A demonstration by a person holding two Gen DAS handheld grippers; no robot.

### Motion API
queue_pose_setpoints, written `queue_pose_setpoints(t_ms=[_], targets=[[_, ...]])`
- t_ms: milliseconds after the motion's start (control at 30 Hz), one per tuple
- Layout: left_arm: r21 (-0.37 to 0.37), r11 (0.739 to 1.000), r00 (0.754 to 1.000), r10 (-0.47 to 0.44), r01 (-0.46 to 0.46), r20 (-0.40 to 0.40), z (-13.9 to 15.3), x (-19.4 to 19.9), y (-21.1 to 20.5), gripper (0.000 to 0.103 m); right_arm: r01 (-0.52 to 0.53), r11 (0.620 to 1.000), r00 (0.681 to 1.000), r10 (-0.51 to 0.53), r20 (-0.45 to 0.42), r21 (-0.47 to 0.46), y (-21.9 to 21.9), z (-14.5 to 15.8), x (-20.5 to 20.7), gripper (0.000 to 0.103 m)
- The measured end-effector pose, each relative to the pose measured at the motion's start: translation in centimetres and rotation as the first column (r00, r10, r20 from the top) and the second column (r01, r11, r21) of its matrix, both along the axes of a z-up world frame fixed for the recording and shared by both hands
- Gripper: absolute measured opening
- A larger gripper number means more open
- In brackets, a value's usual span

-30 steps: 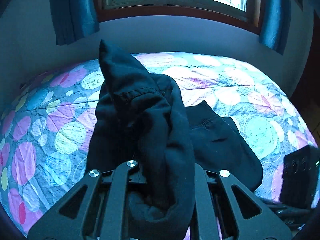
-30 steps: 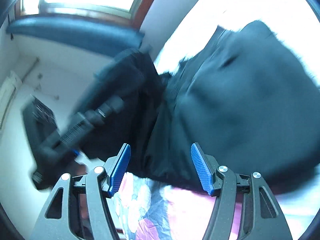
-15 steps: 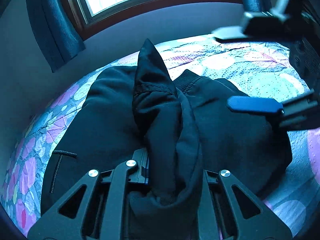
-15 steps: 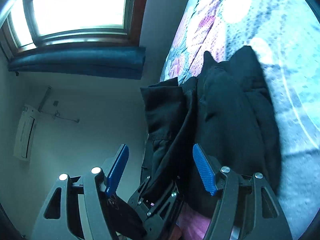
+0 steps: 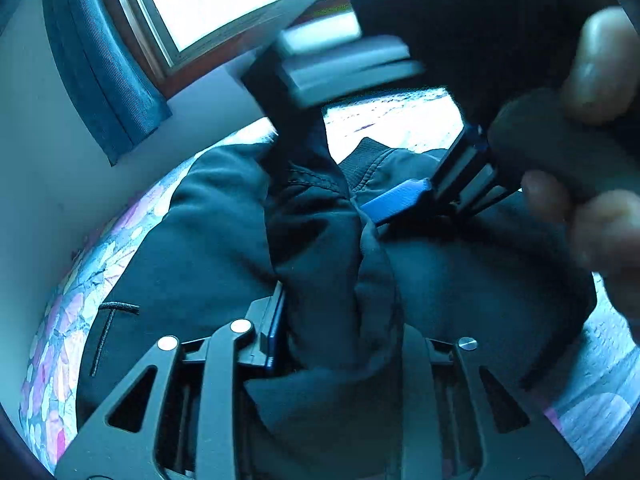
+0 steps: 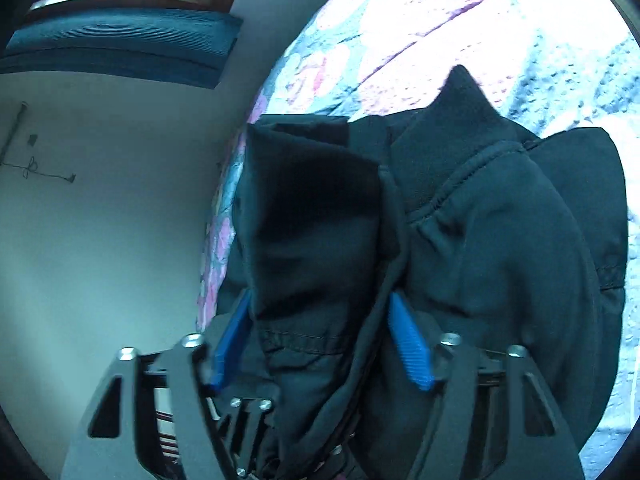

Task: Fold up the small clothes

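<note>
While the left gripper is clamped on a thick bunch of the black garment at the bottom centre of its view, the right gripper has its blue pads spread on either side of another fold of the same cloth, near the lower middle of its own view. Whether those pads already press the fabric I cannot tell; they look parted, with cloth between them. The garment lies on the flowered bedspread, which fills the upper right of the right view, and part of it is lifted toward both tools. In the left view the right tool comes in from the upper right, held by the person's hand, its blue fingertip just beside the raised ridge.

The step seems to be taking a second hold before a fold. Next, the right tool would need to close firmly on its fold, so both can carry the cloth over evenly.
</note>
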State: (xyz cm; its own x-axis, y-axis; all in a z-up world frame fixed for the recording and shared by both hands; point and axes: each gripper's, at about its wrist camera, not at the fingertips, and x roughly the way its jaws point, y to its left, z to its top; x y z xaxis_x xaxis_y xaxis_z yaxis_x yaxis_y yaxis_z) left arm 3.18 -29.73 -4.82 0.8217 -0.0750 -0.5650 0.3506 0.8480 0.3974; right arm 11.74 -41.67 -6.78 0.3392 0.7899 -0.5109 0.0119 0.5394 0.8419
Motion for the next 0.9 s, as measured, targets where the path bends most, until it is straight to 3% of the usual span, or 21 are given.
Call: queue_pose_setpoints(t_ms=[67,167,333,367,400,567,700,767,900], targets=[[-0.014,1.0,1.0,-0.011,0.011,-0.011,0.3,-0.3,0.4,0.031,0.008,1.0,1.0,-0.008,-0.01,0.01,-0.3,-0.5,0.3,0.034],[-0.03,0.999,0.999,-0.033,0.033,-0.023,0.8,-1.2,1.3,0.034,0.005,1.0,1.0,-0.004,-0.026,0.028,-0.8,-1.7,0.2,0.022],[-0.055,0.997,0.998,-0.059,0.058,-0.019,2.0,-3.6,3.8,0.036,-0.017,0.998,1.0,0.018,-0.016,0.063,-0.5,-2.1,0.2,0.018],[-0.063,0.996,0.998,-0.065,0.064,-0.015,2.3,-4.2,4.4,0.042,-0.018,0.998,1.0,0.019,-0.013,0.066,-0.4,-2.1,0.2,0.016],[-0.071,0.995,0.998,-0.067,0.067,0.006,2.4,-5.2,4.7,0.051,-0.008,0.998,1.0,0.009,-0.012,0.063,-0.5,-2.2,0.3,0.016],[-0.052,0.992,0.984,-0.104,0.113,0.146,3.5,-9.3,5.8,0.063,0.042,0.991,0.999,-0.04,-0.017,0.131,-2.3,-2.7,-0.1,0.015],[-0.029,0.999,0.975,-0.027,0.034,0.222,3.2,-11.1,8.9,0.073,0.061,0.988,0.998,-0.059,-0.015,0.145,-3.4,-2.7,-0.5,0.014],[-0.007,1.0,0.976,-0.004,0.005,0.219,2.6,-10.8,10.1,0.075,0.071,0.986,0.997,-0.069,-0.019,0.152,-4.4,-2.8,-1.2,0.014],[0.061,0.998,0.991,-0.005,-0.003,0.134,0.9,-8.7,10.9,0.075,0.089,0.984,0.996,-0.087,-0.024,0.153,-4.2,-2.7,-0.8,0.014]])
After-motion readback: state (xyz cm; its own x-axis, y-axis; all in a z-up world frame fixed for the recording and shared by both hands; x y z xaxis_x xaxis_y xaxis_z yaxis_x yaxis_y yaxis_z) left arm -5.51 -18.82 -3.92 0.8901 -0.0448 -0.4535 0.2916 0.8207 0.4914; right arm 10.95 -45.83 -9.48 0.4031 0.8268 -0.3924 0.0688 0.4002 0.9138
